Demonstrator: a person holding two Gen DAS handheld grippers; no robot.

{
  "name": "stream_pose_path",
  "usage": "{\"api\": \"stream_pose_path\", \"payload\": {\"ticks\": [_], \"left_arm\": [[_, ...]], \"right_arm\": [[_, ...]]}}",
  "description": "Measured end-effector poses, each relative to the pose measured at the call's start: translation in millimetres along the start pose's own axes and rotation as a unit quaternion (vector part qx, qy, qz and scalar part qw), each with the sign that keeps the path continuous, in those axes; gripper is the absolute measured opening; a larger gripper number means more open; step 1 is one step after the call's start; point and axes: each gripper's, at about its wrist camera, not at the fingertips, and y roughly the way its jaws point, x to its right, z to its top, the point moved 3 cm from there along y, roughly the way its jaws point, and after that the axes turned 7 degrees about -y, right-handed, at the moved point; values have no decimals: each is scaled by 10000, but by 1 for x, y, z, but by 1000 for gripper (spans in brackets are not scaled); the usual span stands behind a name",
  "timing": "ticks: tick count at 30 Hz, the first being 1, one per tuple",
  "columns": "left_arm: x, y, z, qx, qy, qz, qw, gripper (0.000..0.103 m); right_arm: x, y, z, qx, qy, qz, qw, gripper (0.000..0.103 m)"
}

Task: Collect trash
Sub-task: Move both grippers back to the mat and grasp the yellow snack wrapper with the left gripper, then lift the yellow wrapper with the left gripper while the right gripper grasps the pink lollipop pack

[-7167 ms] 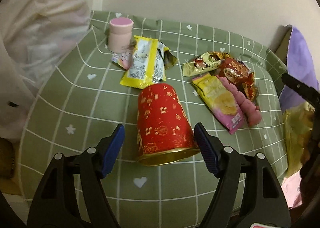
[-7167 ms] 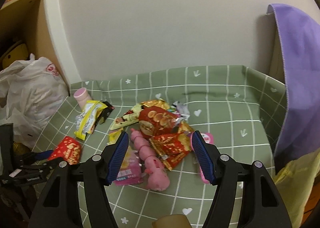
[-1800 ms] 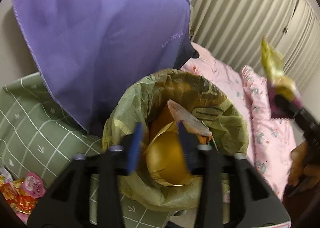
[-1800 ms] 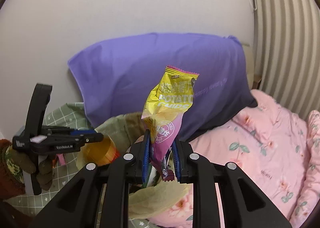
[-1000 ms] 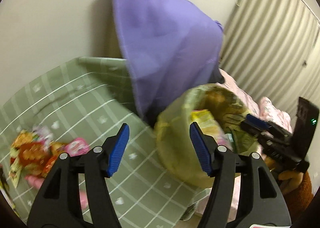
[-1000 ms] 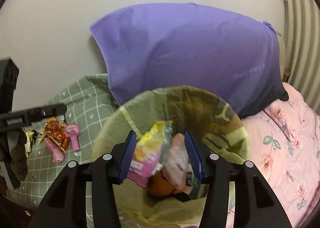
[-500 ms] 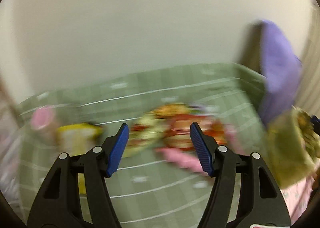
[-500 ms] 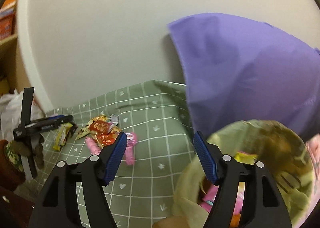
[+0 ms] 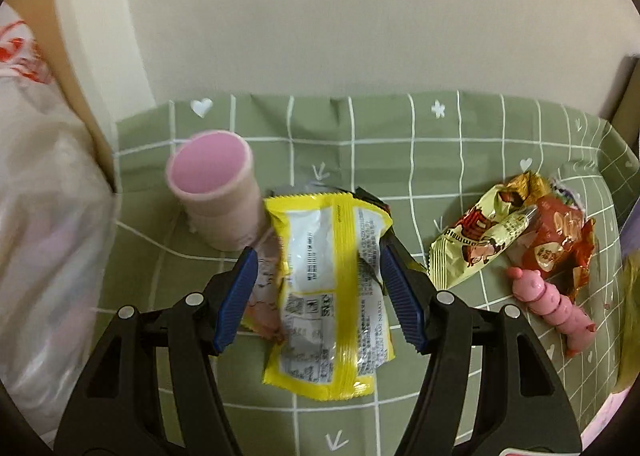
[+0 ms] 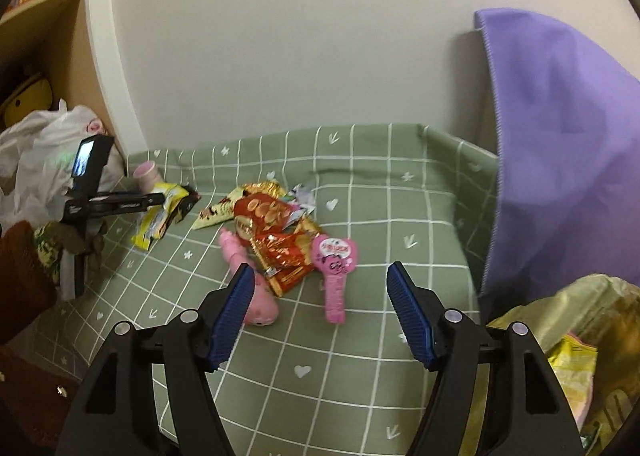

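The yellow wrapper lies flat on the green checked cloth of the counter, between the spread jaws of the left gripper. The blue pads stand to either side of it and do not yet press on it, so it is framed, not held. A smaller pale wrapper is tucked under its left edge, and the pink cup stands upright just beside its far corner.

The main risk, as I judge it, is a poor pinch: the wrapper is thin, slick and lies flat, so closing jaws could slide over the foil, crumple only an edge, or catch the cloth with it and drag the other things along. The left pad could also nudge the cup and tip it over.

Further right sits the heap of red and gold wrappers, with a pink segmented toy and a pink fan-shaped packet touching it. The right gripper hangs above them with its jaws released and nothing between them, having just been opening. The heap overlaps, so one grab may lift several pieces and shed some beside the lined bin at the counter's right end.
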Motion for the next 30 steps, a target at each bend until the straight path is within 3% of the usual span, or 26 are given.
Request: {"api": "stream_pose_path", "payload": {"ticks": [1, 6, 13, 16, 24, 29, 30], "left_arm": [[1, 5, 0, -115, -15, -84, 9999, 60], [5, 5, -4, -195, -19, -263, 9995, 39], [24, -32, -38, -398, -287, -1035, 9934, 38], [33, -40, -58, -565, -382, -1305, 9891, 43], [51, -46, -79, -704, 68, -1156, 9908, 52], [33, -60, -74, -543, -174, -1038, 9930, 54], [31, -61, -75, -539, -208, -1028, 9930, 55]], "right_arm": [[-2, 3, -1, -64, -15, -1, 10000, 65], [-2, 19, -8, -424, -44, -342, 9985, 65], [6, 38, -12, -404, 18, -108, 9991, 65], [8, 59, -9, -433, 70, -8, 9990, 65], [15, 121, -3, -700, 265, 166, 9971, 63], [21, 141, -1, -827, 447, 356, 9949, 62], [21, 142, -1, -810, 454, 366, 9950, 54]]}}
